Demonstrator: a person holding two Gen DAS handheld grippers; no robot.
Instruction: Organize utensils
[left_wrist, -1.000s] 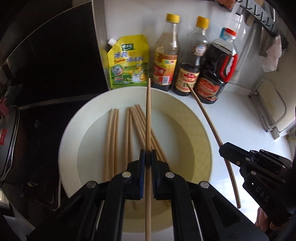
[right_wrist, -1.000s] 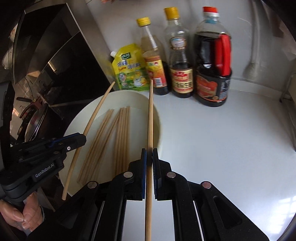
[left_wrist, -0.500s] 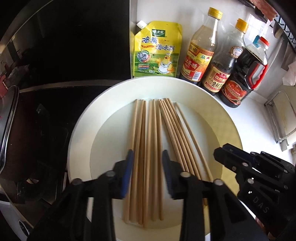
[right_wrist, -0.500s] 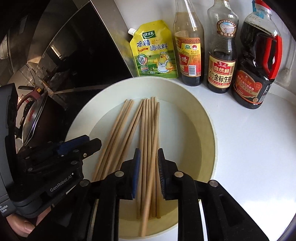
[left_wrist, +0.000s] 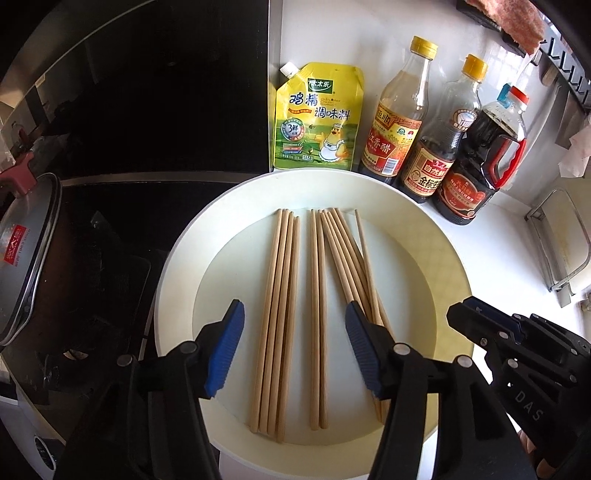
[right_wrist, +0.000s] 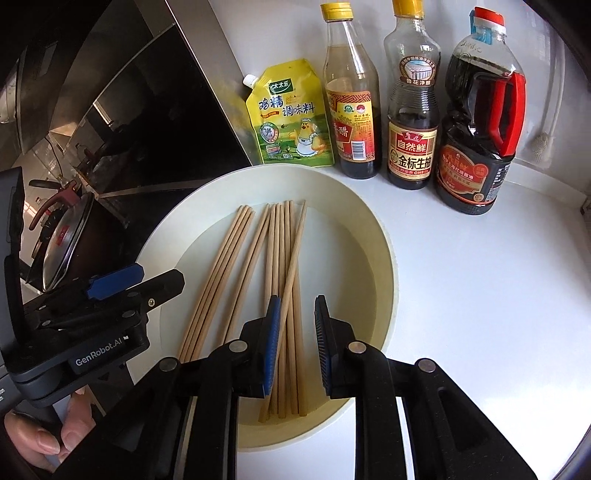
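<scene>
Wooden chopsticks (left_wrist: 284, 317) lying in round white plate (left_wrist: 436, 258), centre frame.
Left claw (left_wrist: 295, 350) gaping wide, holding nothing; right claw (right_wrist: 295, 347) hovering narrower, also empty.

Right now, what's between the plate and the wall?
In both views, a yellow seasoning pouch and three sauce bottles stand between the plate and the wall.

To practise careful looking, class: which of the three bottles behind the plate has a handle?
The dark bottle at the right end of the row. It alone has a red handle and red cap; the other two bottles are slimmer, with yellow caps.
</scene>
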